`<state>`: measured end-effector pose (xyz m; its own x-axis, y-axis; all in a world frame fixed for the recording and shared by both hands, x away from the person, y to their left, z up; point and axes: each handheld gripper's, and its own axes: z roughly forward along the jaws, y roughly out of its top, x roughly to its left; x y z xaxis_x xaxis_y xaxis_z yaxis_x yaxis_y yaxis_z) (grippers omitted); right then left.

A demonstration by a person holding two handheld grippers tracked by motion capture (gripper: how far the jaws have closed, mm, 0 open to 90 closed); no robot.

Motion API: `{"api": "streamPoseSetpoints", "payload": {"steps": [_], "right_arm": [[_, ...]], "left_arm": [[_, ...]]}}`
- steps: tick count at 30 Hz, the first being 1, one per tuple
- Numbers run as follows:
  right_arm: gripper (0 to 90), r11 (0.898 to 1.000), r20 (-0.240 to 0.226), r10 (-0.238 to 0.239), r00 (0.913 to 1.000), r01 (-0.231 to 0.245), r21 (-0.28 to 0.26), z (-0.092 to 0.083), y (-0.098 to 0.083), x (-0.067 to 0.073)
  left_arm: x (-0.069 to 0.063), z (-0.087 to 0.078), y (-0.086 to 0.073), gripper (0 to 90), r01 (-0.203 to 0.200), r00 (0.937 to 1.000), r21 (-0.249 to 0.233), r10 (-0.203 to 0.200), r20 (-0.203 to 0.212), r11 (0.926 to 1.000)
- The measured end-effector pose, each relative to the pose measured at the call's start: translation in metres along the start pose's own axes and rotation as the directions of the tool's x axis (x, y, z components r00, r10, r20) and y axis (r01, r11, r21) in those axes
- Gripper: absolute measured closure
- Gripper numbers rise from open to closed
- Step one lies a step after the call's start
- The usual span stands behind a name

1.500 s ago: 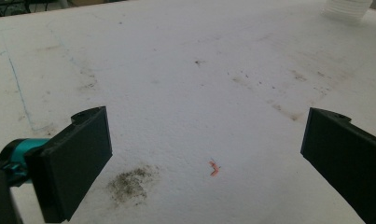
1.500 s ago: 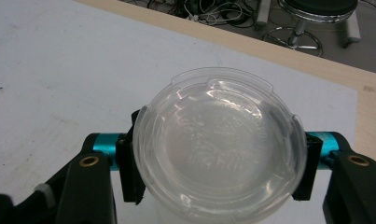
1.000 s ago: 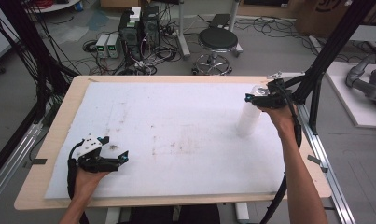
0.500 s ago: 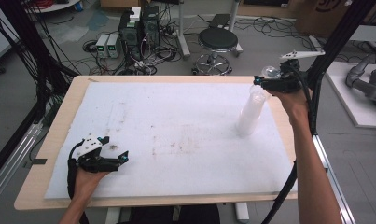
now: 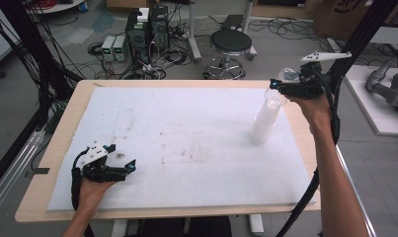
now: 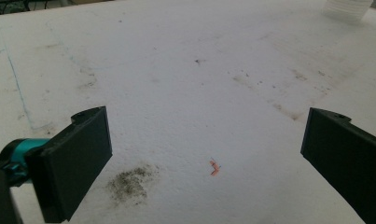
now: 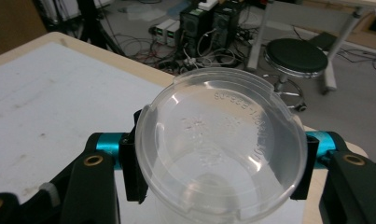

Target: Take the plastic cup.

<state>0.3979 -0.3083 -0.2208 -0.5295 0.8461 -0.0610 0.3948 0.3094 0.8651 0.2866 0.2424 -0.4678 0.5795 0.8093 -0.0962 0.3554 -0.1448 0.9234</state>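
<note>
Clear plastic cup (image 7: 220,149), gripped at its rim between the jaws of the right tongs (image 5: 287,85), raised over the far right of the bench (image 5: 186,94); a stack of cups (image 5: 264,119) stands just beneath it on the white foam sheet (image 5: 186,148). Left tongs (image 5: 122,167), jaws wide and empty, rest low on the sheet, well apart, beside a dark smudge (image 6: 128,183)

I can see raised letters and numbers pressed into the bottom of the clear plastic cup (image 7: 221,149). They look backwards from my side, and they are too faint for me to read. There is dark print on a brown cardboard box (image 5: 342,12) at the back of the room, but it is cut off. I cannot read any other words or numbers.
</note>
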Motion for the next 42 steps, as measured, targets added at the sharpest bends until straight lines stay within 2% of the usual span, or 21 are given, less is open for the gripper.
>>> {"api": "streamPoseSetpoints", "payload": {"steps": [3,6,10,11,12,14,15,17,18,19,20,24,25,28,30,31,34,36,42], "right_arm": [[39.2,1.0,-0.037,-0.019,0.9991,0.019,-0.013,-0.003,-0.001,0.011],[39.2,0.998,-0.096,-0.039,0.9946,0.034,-0.051,-0.006,-0.007,0.028],[39.2,0.996,-0.173,-0.061,0.983,0.048,-0.078,-0.004,-0.018,0.052],[39.2,0.994,-0.211,-0.081,0.9742,0.062,-0.095,-0.002,-0.023,0.064],[39.2,0.994,-0.211,-0.081,0.9742,0.062,-0.095,-0.002,-0.023,0.064],[39.2,0.991,-0.245,-0.1,0.9644,0.075,-0.11,0.001,-0.029,0.076],[39.2,0.988,-0.285,-0.114,0.9518,0.079,-0.129,0.004,-0.035,0.088],[39.2,0.985,-0.322,-0.128,0.938,0.083,-0.15,0.008,-0.042,0.098],[39.2,0.985,-0.322,-0.128,0.938,0.083,-0.15,0.008,-0.042,0.098],[39.1,0.982,-0.354,-0.144,0.924,0.088,-0.168,0.012,-0.05,0.108],[39.1,0.982,-0.354,-0.144,0.924,0.088,-0.168,0.012,-0.05,0.108],[39.1,0.973,-0.442,-0.181,0.8787,0.094,-0.212,0.023,-0.07,0.129],[39.1,0.971,-0.446,-0.192,0.8741,0.103,-0.217,0.025,-0.073,0.132],[39.1,0.969,-0.497,-0.202,0.8439,0.099,-0.225,0.034,-0.083,0.144],[39.1,0.968,-0.536,-0.209,0.8183,0.093,-0.235,0.041,-0.091,0.151],[39.1,0.968,-0.536,-0.209,0.8183,0.093,-0.235,0.041,-0.091,0.151],[39.3,0.967,-0.555,-0.205,0.8062,0.078,-0.243,0.049,-0.1,0.157],[39.3,0.969,-0.556,-0.202,0.806,0.083,-0.231,0.051,-0.101,0.157],[39.9,0.974,-0.574,-0.19,0.7964,0.079,-0.214,0.06,-0.106,0.159]], "left_arm": [[0.0,0.0,0.0,1.7,-0.001,1.0,-0.001,0.001,0.005,1.0],[0.0,0.0,0.0,1.7,0.0,1.0,-0.001,0.0,0.007,1.0],[0.0,0.0,0.0,1.7,-0.002,1.0,-0.002,0.002,0.009,1.0],[0.0,0.0,0.0,1.7,-0.002,1.0,-0.002,0.002,0.009,1.0],[0.0,0.0,0.0,1.7,-0.002,0.9999,-0.001,0.002,0.01,1.0],[0.001,0.0,0.0,1.8,-0.001,0.9999,-0.001,0.001,0.011,1.0],[0.001,0.0,0.0,1.7,-0.001,0.9999,-0.001,0.001,0.012,1.0],[0.001,0.0,0.0,1.7,-0.002,0.9999,-0.002,0.002,0.012,1.0],[0.0,0.0,0.0,1.7,-0.001,0.9999,-0.004,0.001,0.011,1.0],[0.0,-0.001,0.0,1.7,-0.001,0.9999,-0.004,0.001,0.01,1.0],[0.0,-0.001,0.0,1.7,0.001,0.9999,-0.005,-0.001,0.01,1.0],[0.001,0.0,0.0,1.7,-0.001,0.9999,-0.002,0.001,0.012,1.0],[0.0,0.0,0.0,1.7,-0.002,0.9999,-0.002,0.002,0.011,1.0],[0.0,0.0,0.0,1.7,-0.004,0.9999,-0.001,0.004,0.009,1.0],[0.0,0.0,0.0,1.7,-0.002,1.0,-0.001,0.002,0.008,1.0],[0.0,0.0,0.0,1.7,-0.001,1.0,-0.002,0.001,0.006,1.0],[0.0,0.0,0.0,1.8,-0.001,1.0,-0.003,0.001,0.005,1.0],[0.0,0.0,0.0,1.8,-0.001,1.0,-0.003,0.001,0.006,1.0],[0.0,0.0,0.0,1.7,-0.001,1.0,-0.004,0.001,0.005,1.0]]}}
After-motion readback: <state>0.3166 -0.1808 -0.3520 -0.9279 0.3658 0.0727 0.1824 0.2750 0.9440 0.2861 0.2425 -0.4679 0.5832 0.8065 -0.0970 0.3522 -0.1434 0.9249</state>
